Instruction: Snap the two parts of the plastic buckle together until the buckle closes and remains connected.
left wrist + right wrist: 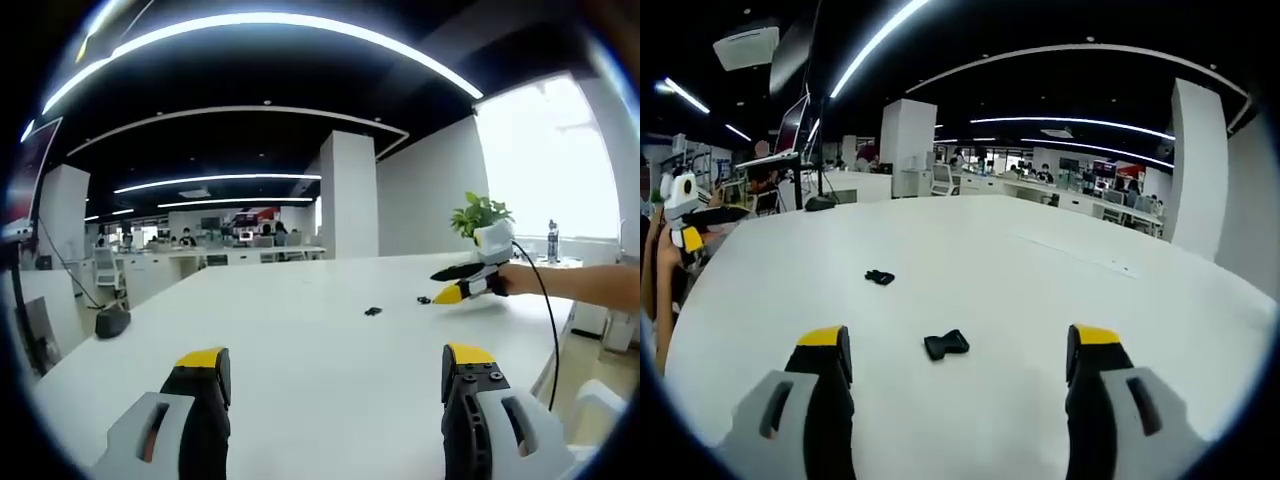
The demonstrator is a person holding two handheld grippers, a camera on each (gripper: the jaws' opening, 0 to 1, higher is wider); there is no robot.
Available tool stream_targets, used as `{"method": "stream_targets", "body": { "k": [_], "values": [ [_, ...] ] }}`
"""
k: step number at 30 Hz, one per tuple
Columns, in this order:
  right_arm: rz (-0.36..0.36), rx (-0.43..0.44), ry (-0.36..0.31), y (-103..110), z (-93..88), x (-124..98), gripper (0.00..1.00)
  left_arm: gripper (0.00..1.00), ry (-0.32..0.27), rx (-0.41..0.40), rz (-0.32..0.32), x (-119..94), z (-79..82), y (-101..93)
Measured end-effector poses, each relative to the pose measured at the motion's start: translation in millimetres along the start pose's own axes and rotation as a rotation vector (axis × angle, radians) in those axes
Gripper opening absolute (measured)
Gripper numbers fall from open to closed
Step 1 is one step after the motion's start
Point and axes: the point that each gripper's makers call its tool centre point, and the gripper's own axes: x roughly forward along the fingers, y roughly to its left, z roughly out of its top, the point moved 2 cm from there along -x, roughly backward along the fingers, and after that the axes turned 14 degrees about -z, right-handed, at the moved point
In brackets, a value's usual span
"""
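White and broad, the table runs across an open-plan office with a black ceiling, curved strip lights, white pillars and rows of desks where people sit far off. No writing or brand mark can be read anywhere, the red panel on the far wall being too small to make out. A potted plant and a bottle stand at the bright window side, and a dark desk phone-like object sits at the table's left edge in the left gripper view.

In the right gripper view, the right gripper hovers low over the table with its yellow-tipped jaws spread wide and holding nothing. One buckle part lies flat between them (just ahead of the tips), and the other buckle part lies further off and to the left, well apart from the first. The left gripper appears at the left edge of that view, held in a hand.

In the left gripper view, the left gripper is likewise wide open and empty above bare table. Both buckle parts show as small dark specks, near the right gripper held out by a bare forearm.
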Motion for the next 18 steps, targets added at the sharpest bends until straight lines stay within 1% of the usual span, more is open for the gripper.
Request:
{"method": "stream_targets", "body": {
  "k": [5,14,18],
  "values": [
    [0.01,-0.007,0.015,2.4,-1.6,2.7,0.79,0.88,-0.005,-0.001,-0.004,-0.4,0.6,-0.9],
    [0.047,-0.005,0.038,13.1,-4.3,4.3,0.61,0.88,-0.004,-0.005,-0.003,-0.8,-0.5,0.1],
    [0.057,-0.004,0.064,16.0,-9.4,5.0,0.55,0.88,-0.003,-0.004,-0.005,-0.6,-0.5,0.0]
  ]
}}
